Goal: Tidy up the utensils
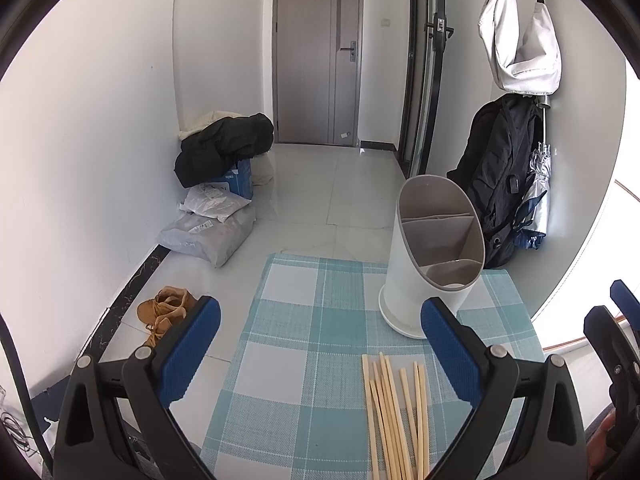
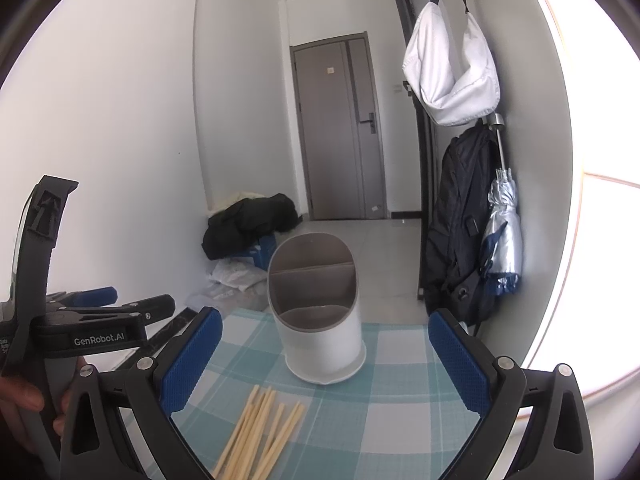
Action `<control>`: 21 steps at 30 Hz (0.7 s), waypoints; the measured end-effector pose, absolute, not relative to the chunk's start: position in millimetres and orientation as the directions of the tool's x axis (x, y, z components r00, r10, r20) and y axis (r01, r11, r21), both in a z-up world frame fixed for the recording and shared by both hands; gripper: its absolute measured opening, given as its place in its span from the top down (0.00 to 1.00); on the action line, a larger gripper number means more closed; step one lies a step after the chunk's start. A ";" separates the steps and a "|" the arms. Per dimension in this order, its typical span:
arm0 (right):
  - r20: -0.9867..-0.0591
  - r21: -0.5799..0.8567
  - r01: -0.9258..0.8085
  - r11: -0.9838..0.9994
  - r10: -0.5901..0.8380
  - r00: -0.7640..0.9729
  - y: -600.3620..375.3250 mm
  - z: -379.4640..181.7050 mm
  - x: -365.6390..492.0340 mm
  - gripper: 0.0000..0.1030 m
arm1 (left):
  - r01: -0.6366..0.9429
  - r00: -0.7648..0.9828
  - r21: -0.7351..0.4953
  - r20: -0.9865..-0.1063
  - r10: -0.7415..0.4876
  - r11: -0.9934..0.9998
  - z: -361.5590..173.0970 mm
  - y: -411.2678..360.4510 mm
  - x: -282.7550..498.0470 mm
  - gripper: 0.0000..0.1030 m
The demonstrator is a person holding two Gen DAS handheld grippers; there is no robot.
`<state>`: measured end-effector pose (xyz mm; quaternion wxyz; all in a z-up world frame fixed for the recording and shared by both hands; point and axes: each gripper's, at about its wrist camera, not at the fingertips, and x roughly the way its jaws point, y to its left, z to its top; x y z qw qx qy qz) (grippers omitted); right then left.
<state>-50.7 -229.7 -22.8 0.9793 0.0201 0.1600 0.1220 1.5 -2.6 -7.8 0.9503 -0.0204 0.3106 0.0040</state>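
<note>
You hold the left gripper (image 1: 320,360) and right gripper (image 2: 326,360) wide and empty above the bamboo chopsticks (image 2: 260,432) bundled near you on the checked cloth (image 1: 304,320), the divided utensil holder (image 2: 318,308) waiting beyond.

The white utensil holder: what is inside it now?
The utensil holder shows grey dividers and no utensils in its visible compartments. The compartment bottoms are hidden by the walls. The chopsticks lie outside on the checked mat.
</note>
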 end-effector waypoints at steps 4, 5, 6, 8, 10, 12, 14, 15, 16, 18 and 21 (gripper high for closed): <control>-0.336 0.097 -0.250 0.963 0.268 0.903 -228.8 -23.9 -47.4 0.00 | -0.015 0.798 -0.039 -0.602 -0.011 0.999 -9.5 -3.9 2.5 0.05; -0.343 0.104 -0.253 0.962 0.274 0.898 -228.7 -24.4 -46.7 0.00 | -0.013 0.795 -0.041 -0.606 -0.014 0.999 -9.8 -4.0 3.6 0.05; -0.353 0.112 -0.258 0.960 0.282 0.892 -228.0 -25.5 -45.6 0.00 | -0.012 0.793 -0.043 -0.609 -0.017 0.999 -10.2 -3.8 3.8 0.05; -0.380 0.127 -0.270 0.955 0.298 0.876 -227.0 -28.2 -41.6 0.00 | -0.013 0.784 -0.052 -0.620 -0.022 0.999 -11.6 -2.7 4.9 0.05; -0.417 0.133 -0.277 0.952 0.307 0.855 -225.1 -32.6 -36.5 0.00 | -0.020 0.773 -0.053 -0.634 -0.018 0.998 -13.7 -1.0 6.6 0.05; -0.463 0.125 -0.274 0.953 0.301 0.834 -221.4 -39.4 -30.7 0.00 | -0.036 0.762 -0.050 -0.648 -0.005 0.998 -15.5 1.3 8.8 0.05; -0.526 0.105 -0.265 0.959 0.280 0.803 -216.9 -48.9 -21.8 0.00 | -0.044 0.749 -0.047 -0.663 0.002 0.998 -17.9 3.9 11.3 0.05; -0.564 0.096 -0.263 0.960 0.270 0.781 -214.3 -55.2 -16.3 0.00 | -0.052 0.741 -0.046 -0.672 0.007 0.998 -19.2 5.9 13.3 0.05; -0.596 0.094 -0.266 0.959 0.268 0.757 -211.9 -61.2 -11.3 0.00 | -0.061 0.733 -0.048 -0.681 0.012 0.997 -20.6 9.1 15.4 0.05; -0.665 0.087 -0.268 0.959 0.257 0.702 -206.5 -75.5 -0.3 0.02 | -0.076 0.719 -0.062 -0.695 0.011 0.995 -22.5 15.1 18.9 0.05; -0.768 0.081 -0.281 0.956 0.239 0.594 -196.0 -101.4 17.9 0.20 | -0.102 0.700 -0.070 -0.714 0.021 0.992 -26.0 24.6 24.2 0.05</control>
